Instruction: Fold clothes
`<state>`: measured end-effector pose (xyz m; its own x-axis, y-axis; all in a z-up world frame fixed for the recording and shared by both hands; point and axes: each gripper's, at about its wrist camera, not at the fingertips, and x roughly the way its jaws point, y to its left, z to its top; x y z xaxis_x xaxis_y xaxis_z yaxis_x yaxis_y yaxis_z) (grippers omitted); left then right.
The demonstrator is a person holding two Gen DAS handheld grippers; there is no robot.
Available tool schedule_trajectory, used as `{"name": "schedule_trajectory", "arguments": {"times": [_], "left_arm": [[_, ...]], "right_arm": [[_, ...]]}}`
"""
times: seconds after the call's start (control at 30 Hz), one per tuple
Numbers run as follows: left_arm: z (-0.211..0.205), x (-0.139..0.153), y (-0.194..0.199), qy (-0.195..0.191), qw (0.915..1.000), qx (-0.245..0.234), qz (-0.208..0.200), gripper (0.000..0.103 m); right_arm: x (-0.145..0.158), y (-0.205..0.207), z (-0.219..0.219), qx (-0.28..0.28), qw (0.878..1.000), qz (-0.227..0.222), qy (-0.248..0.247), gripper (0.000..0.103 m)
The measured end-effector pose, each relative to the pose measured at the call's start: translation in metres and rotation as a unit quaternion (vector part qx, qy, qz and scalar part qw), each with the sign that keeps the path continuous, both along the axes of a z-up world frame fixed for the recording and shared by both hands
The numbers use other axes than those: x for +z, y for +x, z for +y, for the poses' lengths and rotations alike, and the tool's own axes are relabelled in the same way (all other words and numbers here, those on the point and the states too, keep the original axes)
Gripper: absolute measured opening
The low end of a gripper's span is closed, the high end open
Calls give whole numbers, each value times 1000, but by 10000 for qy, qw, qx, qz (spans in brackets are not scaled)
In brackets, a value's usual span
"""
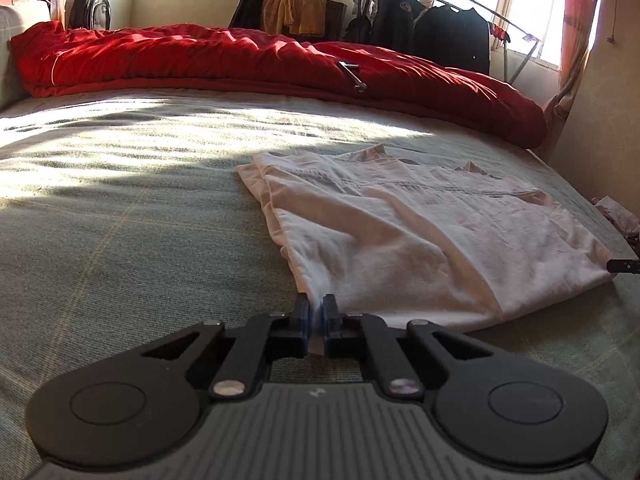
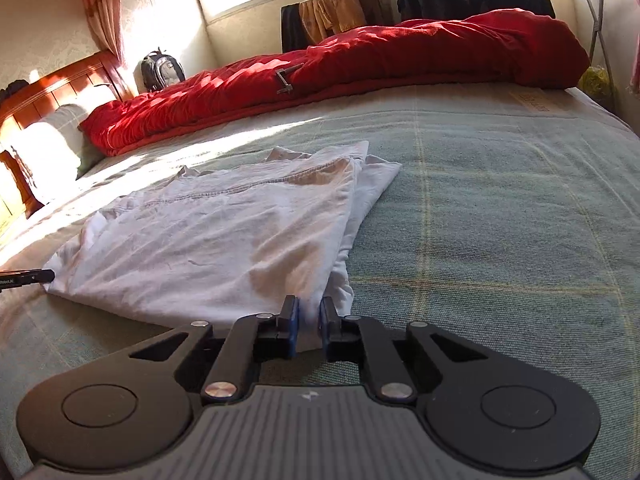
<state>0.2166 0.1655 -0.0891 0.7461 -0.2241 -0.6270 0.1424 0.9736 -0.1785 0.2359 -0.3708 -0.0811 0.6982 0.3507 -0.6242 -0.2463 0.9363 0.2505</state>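
Observation:
A pale pink garment (image 1: pixel 420 232) lies partly folded and flat on the green checked bedspread (image 1: pixel 132 232). My left gripper (image 1: pixel 316 306) is shut on the garment's near left corner, cloth pinched between its blue pads. In the right wrist view the same garment (image 2: pixel 216 232) spreads to the left, and my right gripper (image 2: pixel 309 308) is shut on its near right corner, a fold of cloth between the pads. The tip of the right gripper shows at the far right edge of the left wrist view, and the left one's tip at the left edge of the right wrist view.
A red quilt (image 1: pixel 248 60) is bunched along the far side of the bed, with a metal tool (image 1: pixel 354 76) on it. Behind stand a clothes rack (image 1: pixel 436 20) with dark jackets, a backpack (image 1: pixel 90 8) and windows. A wooden headboard (image 2: pixel 52 84) and pillow sit at the left.

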Motion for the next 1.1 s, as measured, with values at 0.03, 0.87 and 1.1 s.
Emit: {"name": "schedule_trajectory", "arguments": {"times": [0.03, 0.87, 1.1], "left_arm": [[1, 1, 0, 27, 10000, 16, 18, 4], [4, -3, -4, 73, 9998, 51, 164, 8], [12, -3, -5, -78, 9998, 38, 166, 14]], "right_arm": [[1, -1, -1, -55, 10000, 27, -28, 10], [15, 31, 6, 69, 9996, 107, 237, 1], [12, 28, -17, -61, 9975, 257, 651, 23]]}}
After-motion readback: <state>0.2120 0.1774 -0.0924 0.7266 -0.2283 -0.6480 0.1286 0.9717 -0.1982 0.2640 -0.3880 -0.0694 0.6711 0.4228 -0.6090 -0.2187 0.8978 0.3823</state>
